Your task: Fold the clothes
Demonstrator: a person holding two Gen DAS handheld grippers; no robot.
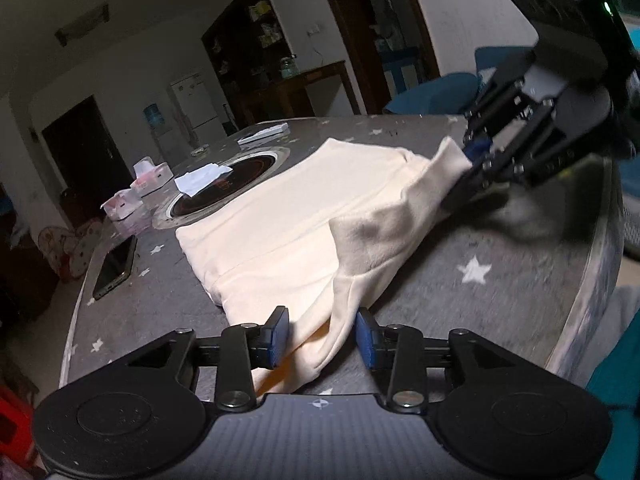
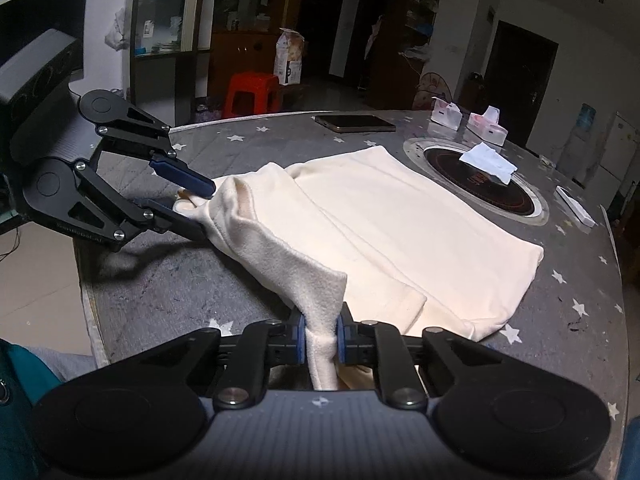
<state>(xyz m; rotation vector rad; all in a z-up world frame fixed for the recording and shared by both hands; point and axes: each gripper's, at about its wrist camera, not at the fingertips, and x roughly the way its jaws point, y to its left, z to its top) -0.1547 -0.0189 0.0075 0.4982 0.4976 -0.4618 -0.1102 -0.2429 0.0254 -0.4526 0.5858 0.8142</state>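
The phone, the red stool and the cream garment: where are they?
Phone [image 2: 354,122], right wrist view, middle of its screen.
Red stool [image 2: 251,80], right wrist view, its seat.
Cream garment [image 1: 288,216], left wrist view, flat middle panel.

A dim room with white walls [image 2: 516,12] and a pale tiled floor [image 2: 36,280]. A round table [image 2: 580,280] with a grey star-printed cover fills the foreground; a dark round hob [image 2: 480,196] is set into its middle. On the table lie a phone [image 2: 354,123], two tissue boxes [image 2: 468,118] and a loose tissue [image 2: 488,162]. Behind stand a dark wooden shelf unit [image 2: 180,8], a red plastic stool [image 2: 252,94], a dark door [image 2: 520,68], a white fridge [image 1: 194,100], a water dispenser [image 1: 154,120] and a blue chair [image 1: 436,96]. Light is low and falls mainly on the tabletop.
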